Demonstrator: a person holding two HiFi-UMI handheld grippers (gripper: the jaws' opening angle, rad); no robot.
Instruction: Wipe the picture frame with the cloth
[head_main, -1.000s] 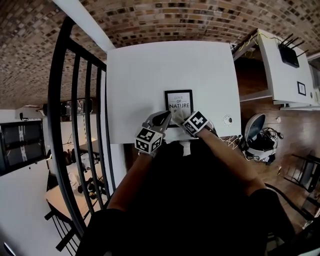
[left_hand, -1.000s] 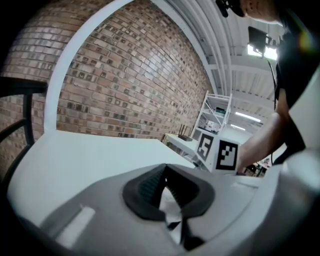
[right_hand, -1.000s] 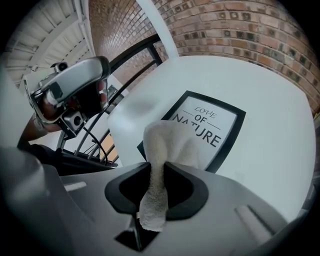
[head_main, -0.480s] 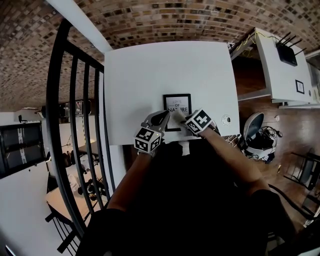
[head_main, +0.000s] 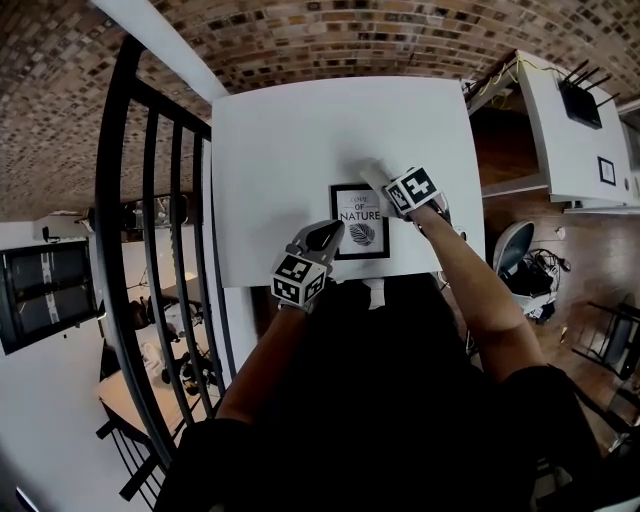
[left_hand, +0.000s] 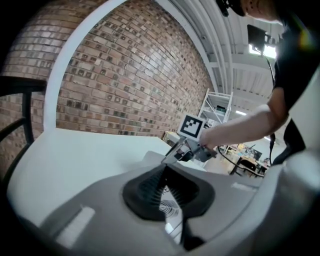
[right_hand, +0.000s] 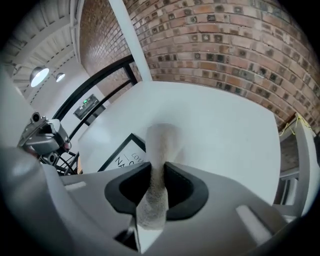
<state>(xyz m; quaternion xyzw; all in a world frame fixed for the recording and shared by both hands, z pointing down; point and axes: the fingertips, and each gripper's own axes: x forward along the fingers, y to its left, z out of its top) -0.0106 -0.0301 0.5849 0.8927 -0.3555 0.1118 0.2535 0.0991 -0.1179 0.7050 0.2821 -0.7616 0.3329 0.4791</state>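
1. Picture frame (head_main: 360, 222) flat on table (head_main: 280, 150); left gripper (head_main: 328, 236), jaws pressed together, at its left edge.
2. Right gripper (head_main: 388, 184) clamps cloth (head_main: 372, 172) at frame's top-right corner.
3. Wiping seemingly underway; lower frame likely left.

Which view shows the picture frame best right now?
The head view: the whole picture frame lies flat on the white table, print readable. The right gripper view catches only one corner beside the cloth; the left gripper view shows just a sliver of leaf print past its jaws.
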